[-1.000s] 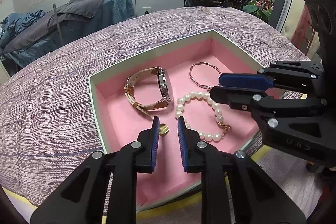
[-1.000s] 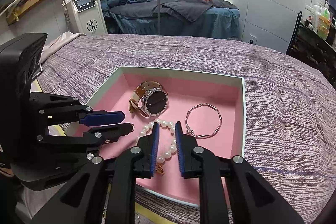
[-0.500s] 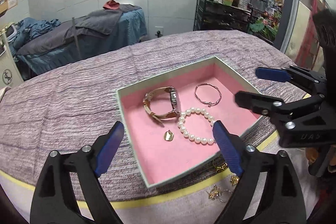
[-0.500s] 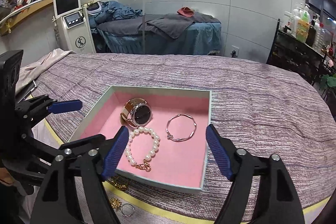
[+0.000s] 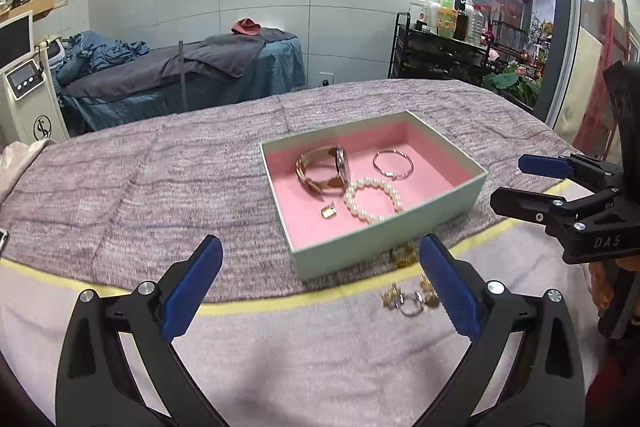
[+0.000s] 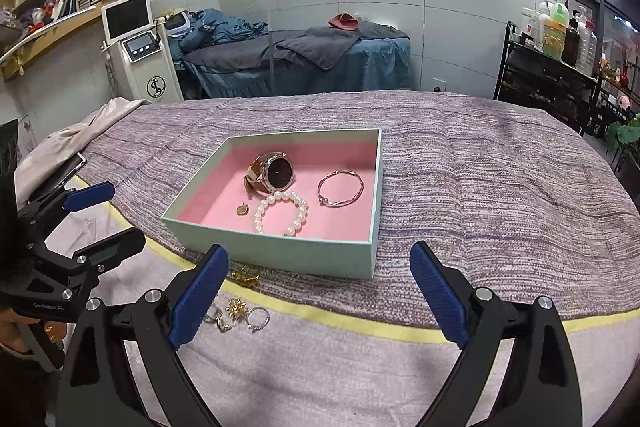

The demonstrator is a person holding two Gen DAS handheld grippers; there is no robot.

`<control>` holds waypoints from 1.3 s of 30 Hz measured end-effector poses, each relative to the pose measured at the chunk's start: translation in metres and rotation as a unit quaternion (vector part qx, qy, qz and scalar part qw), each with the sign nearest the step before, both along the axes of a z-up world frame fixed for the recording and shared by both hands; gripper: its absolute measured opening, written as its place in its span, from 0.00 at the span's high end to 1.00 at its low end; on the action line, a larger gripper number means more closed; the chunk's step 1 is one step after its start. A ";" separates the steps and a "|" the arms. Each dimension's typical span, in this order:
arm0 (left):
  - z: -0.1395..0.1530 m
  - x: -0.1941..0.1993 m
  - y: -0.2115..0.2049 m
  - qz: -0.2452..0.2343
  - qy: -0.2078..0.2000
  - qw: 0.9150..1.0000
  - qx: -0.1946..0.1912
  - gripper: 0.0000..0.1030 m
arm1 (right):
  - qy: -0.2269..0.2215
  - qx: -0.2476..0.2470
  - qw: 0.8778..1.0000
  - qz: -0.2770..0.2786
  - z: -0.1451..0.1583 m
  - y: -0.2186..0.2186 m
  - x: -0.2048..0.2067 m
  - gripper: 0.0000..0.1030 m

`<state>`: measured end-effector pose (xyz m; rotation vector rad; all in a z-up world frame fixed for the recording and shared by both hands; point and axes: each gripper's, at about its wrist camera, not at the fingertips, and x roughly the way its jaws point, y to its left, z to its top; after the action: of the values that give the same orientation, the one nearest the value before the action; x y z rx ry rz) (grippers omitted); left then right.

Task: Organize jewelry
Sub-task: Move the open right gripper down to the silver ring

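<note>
A pale green box [image 5: 384,235] [image 6: 280,253] with a pink lining sits on the purple woven cloth. It holds a watch [image 5: 324,167] [image 6: 274,173], a pearl bracelet [image 5: 372,199] [image 6: 282,213], a silver bangle [image 5: 393,164] [image 6: 341,188] and a small gold pendant [image 5: 329,212] [image 6: 242,209]. Loose rings and gold pieces [image 5: 408,297] [image 6: 236,313] lie on the cloth in front of the box. My left gripper [image 5: 320,283] [image 6: 94,215] is open and empty, pulled back from the box. My right gripper [image 6: 318,291] [image 5: 520,183] is open and empty too.
The cloth has a yellow stripe [image 6: 360,323] and a pale border near me. A treatment bed [image 6: 304,59], a white machine [image 6: 140,55] and a black cart with bottles [image 6: 560,67] stand beyond the table. A phone [image 6: 70,167] lies at the left edge.
Both grippers opened wide and drew back and up from the box. The gold pendant stays on the pink lining where the left gripper was.
</note>
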<state>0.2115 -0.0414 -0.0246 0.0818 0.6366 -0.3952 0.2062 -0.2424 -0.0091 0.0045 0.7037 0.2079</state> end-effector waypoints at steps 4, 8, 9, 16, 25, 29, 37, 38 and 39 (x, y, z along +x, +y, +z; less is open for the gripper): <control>-0.010 -0.014 0.002 0.002 0.009 1.000 0.002 0.06 | 0.000 -0.003 1.000 0.011 -0.004 0.008 -0.015 0.12; -0.021 -0.021 0.005 0.004 0.020 1.000 0.002 0.06 | 0.005 -0.019 0.999 0.026 -0.015 0.018 -0.026 0.12; -0.023 -0.023 0.005 0.006 0.022 1.000 0.002 0.06 | 0.009 -0.024 0.999 0.030 -0.018 0.021 -0.028 0.13; -0.036 -0.028 0.007 0.011 0.034 0.999 0.007 0.06 | 0.026 -0.037 0.998 0.046 -0.031 0.029 -0.035 0.16; -0.049 -0.031 0.002 0.004 0.052 0.999 0.009 0.11 | 0.047 -0.052 0.995 0.064 -0.042 0.035 -0.036 0.30; -0.053 -0.030 -0.003 -0.008 0.064 0.998 0.012 0.24 | 0.064 -0.069 0.993 0.067 -0.047 0.037 -0.027 0.40; -0.060 -0.028 -0.026 -0.068 0.087 0.994 0.025 0.61 | 0.093 -0.097 0.987 0.092 -0.057 0.047 -0.006 0.56; -0.061 -0.028 -0.030 -0.074 0.089 0.993 0.029 0.63 | 0.094 -0.098 0.986 0.094 -0.057 0.048 -0.004 0.57; -0.061 -0.027 -0.033 -0.079 0.089 0.992 0.032 0.64 | 0.095 -0.099 0.986 0.098 -0.057 0.049 -0.002 0.58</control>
<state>0.1841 -0.0740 -0.0860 0.1590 0.8212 -0.5385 0.2038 -0.1930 -0.0657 -0.2385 0.9129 0.3292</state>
